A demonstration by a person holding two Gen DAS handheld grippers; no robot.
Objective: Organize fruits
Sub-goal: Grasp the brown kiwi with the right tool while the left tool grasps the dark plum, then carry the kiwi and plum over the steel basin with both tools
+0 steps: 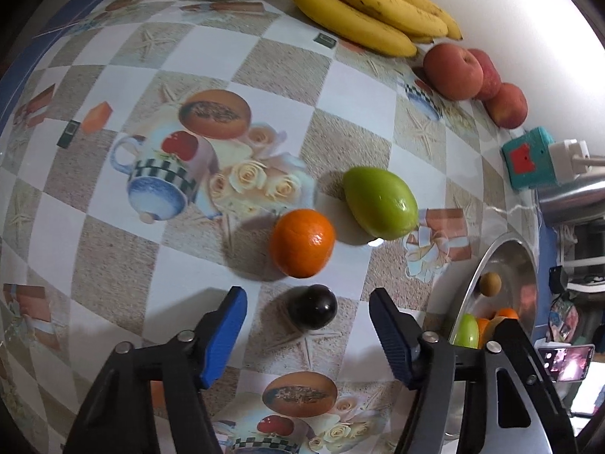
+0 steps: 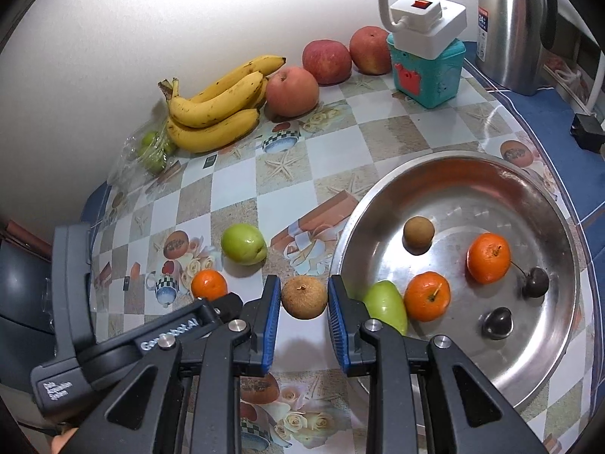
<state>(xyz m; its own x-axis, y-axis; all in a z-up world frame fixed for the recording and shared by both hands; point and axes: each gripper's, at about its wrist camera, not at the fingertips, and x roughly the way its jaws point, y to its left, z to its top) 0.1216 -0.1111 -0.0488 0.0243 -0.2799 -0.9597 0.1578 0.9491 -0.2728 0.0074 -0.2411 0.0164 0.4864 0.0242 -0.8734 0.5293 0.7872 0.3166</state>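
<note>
Longan pinched by right gripper (image 2: 304, 302)
"Data Acquisition System" was read on the left gripper (image 1: 308, 335), spread wide around the dark cherry (image 1: 313, 307)

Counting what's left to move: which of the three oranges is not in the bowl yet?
The orange on the tablecloth beside the left gripper, near the green fruit. The other two lie inside the steel bowl.

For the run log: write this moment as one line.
left hand-held gripper: open over dark fruit | right hand-held gripper: shut on brown fruit, beside steel bowl | loose: orange, green fruit
</note>
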